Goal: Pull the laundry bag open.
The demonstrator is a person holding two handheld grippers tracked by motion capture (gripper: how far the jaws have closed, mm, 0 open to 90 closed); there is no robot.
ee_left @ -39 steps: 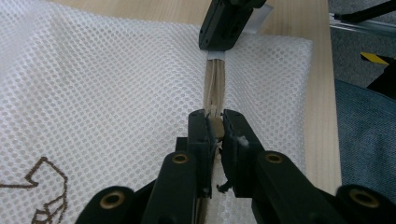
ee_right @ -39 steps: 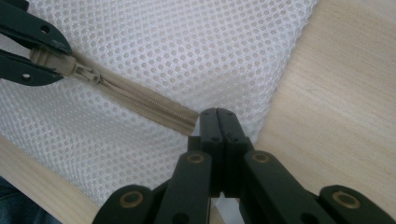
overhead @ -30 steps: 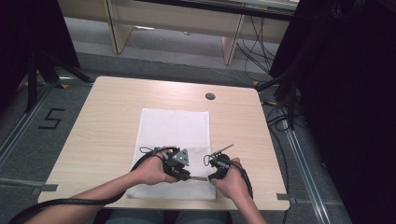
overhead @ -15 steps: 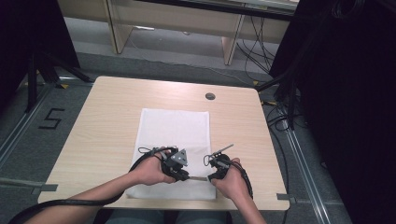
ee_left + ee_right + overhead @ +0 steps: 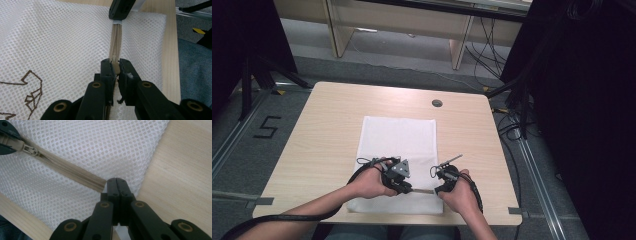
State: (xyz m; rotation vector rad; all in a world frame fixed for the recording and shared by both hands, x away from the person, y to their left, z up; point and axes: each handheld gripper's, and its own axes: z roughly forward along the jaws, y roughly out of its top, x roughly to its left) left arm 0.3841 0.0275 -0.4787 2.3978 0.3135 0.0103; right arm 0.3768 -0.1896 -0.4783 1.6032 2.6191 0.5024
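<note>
Two claws work a white mesh bag (image 5: pixel 398 145) lying mid-frame on the table (image 5: pixel 327 130). Left claw (image 5: pixel 114 68) is clamped on the beige zipper (image 5: pixel 115 42) pull; right claw (image 5: pixel 116 185) is pressed together on the bag's corner at the zipper's end, lower centre of the frame.

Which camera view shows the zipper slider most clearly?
The right gripper view: the slider lies in plain sight at the top left, on the beige zipper of the mesh bag. In the left gripper view the left tool covers it. In the high view it is too small to tell.
</note>
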